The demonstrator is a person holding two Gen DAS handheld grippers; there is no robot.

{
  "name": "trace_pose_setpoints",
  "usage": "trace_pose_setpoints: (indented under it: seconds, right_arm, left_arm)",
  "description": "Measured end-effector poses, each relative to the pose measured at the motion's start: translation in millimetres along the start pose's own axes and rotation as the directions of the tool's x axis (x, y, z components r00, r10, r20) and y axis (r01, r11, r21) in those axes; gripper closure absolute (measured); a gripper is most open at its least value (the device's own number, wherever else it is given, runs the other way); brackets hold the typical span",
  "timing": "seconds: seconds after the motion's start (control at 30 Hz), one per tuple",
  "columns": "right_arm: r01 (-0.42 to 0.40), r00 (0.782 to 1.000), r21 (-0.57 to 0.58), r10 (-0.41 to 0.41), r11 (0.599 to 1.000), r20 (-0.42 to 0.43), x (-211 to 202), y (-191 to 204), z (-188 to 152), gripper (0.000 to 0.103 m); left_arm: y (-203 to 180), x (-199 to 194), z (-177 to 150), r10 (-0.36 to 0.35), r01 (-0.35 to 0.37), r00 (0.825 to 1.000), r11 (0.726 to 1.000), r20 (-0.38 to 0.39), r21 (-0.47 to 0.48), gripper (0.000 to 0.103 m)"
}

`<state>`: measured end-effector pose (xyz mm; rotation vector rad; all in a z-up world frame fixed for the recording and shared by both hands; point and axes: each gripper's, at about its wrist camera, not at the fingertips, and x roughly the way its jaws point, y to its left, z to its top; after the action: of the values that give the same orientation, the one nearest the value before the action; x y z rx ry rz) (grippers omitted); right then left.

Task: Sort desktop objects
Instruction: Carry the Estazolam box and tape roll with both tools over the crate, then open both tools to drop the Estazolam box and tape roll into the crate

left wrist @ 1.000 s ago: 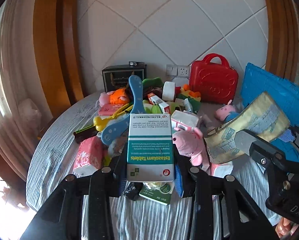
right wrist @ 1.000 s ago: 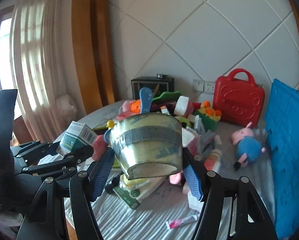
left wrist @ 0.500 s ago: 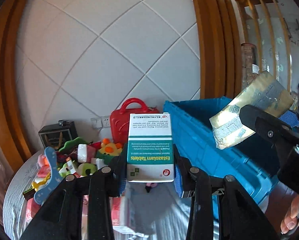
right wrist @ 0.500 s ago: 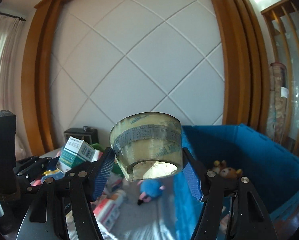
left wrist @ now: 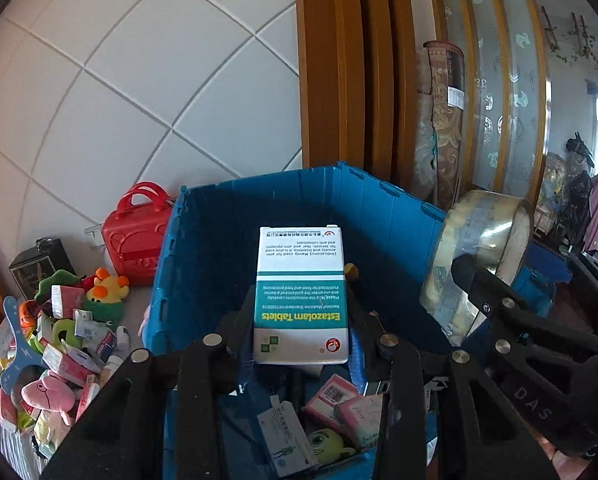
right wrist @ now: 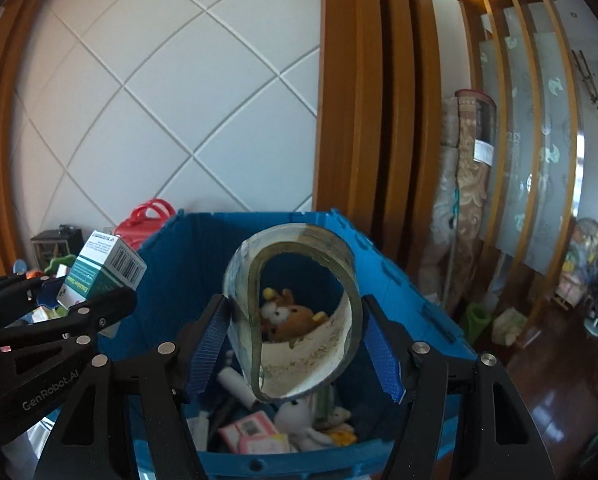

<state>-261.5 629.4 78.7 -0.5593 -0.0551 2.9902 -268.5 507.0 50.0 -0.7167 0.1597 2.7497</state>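
Left gripper point(left wrist: 301, 344): jaws pinched on a white-and-teal cardboard medicine box point(left wrist: 301, 296) printed "Estazolam Tablets", held over the open top of the bin, not yet let go.

Right gripper point(right wrist: 295, 340): jaws pressed against both sides of a yellowed, translucent roll of packing tape point(right wrist: 295, 320), squeezed into an oval — also held above the bin, to the right of the box.

Blue plastic storage crate point(left wrist: 379, 216): stood just right of the table, lid open, dark inside.

Already in the crate: a brown plush animal point(right wrist: 287, 316) toward the far wall, a white plush figure point(right wrist: 299, 420) and a pink packet point(right wrist: 251, 432) near the front; from the left wrist view also a green one-eyed plush point(left wrist: 327, 444) and a small white carton point(left wrist: 285, 436). Judged a modest share of the sorting done.

Left on the table: a crowded pile far left — a pink plush pig point(left wrist: 47, 394), a yellow-and-green plush duck point(left wrist: 107, 292), a blue flat plastic paddle point(left wrist: 15, 344), several small pink-and-white cartons point(left wrist: 65, 364), a red plastic toy suitcase point(left wrist: 137, 236) and a black box point(left wrist: 39, 268) against the tiled wall.

Progress, as a judgement: well short of finished — two items about to be dropped, most of the heap untouched.

Next step, likely: both grips released over the crate, then back to the pile.
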Motion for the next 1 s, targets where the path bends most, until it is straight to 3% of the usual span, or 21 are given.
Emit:
trace_pose_setpoints:
  seconds: [0.13,0.47,0.53,0.57,0.6,0.63,0.73,0.8,1.0]
  right_arm:
    - [-0.016,0.999,0.011,0.017,1.0,-0.028,11.3,-25.9,-14.6,0.049]
    - [-0.067,0.997,0.041,0.069,0.997,-0.045,26.1,-45.7,-19.5,0.049]
    - [-0.07,0.996,0.04,0.072,0.997,-0.046,25.6,-46.7,-20.3,0.048]
    - [-0.065,0.997,0.042,0.067,0.997,-0.043,24.2,-47.6,-20.9,0.046]
    - [-0.061,0.997,0.046,0.063,0.997,-0.04,23.0,-46.8,-21.0,0.034]
    - [-0.057,0.998,0.049,0.059,0.997,-0.038,21.7,-47.7,-21.2,0.018]
    - [-0.021,1.0,0.042,0.022,0.999,-0.017,14.3,-48.0,-21.8,0.0]
    - [-0.017,1.0,0.039,0.018,0.999,-0.013,12.2,-49.7,-21.2,0.0]
    - [0.024,0.999,0.04,-0.023,0.999,-0.039,10.1,-47.6,-16.3,0.0]
  left_arm:
    - [-17.8,18.8,-4.6,0.023,-0.023,0.998,1.0,-0.054,0.005,0.066]
    - [-25.3,28.9,-6.8,0.051,-0.051,0.996,0.999,-0.077,0.003,0.066]
    - [-25.2,28.8,-6.8,0.059,-0.059,0.995,0.998,-0.081,0.004,0.06]
    - [-25.4,28.7,-6.6,0.061,-0.061,0.995,0.998,-0.081,0.004,0.052]
    - [-25.5,27.8,-6.7,0.063,-0.063,0.995,0.998,-0.076,0.001,0.044]
    - [-24.7,26.3,-7.0,0.069,-0.07,0.995,0.998,-0.069,-0.003,0.042]
    - [-20.1,22.6,-5.7,0.087,-0.088,0.994,0.996,-0.061,-0.013,0.032]
    - [-16.7,19.7,-4.9,0.1,-0.102,0.993,0.995,-0.058,-0.019,0.026]
    - [-1.3,0.6,-8.0,0.108,-0.109,0.994,0.993,-0.017,-0.043,0.024]
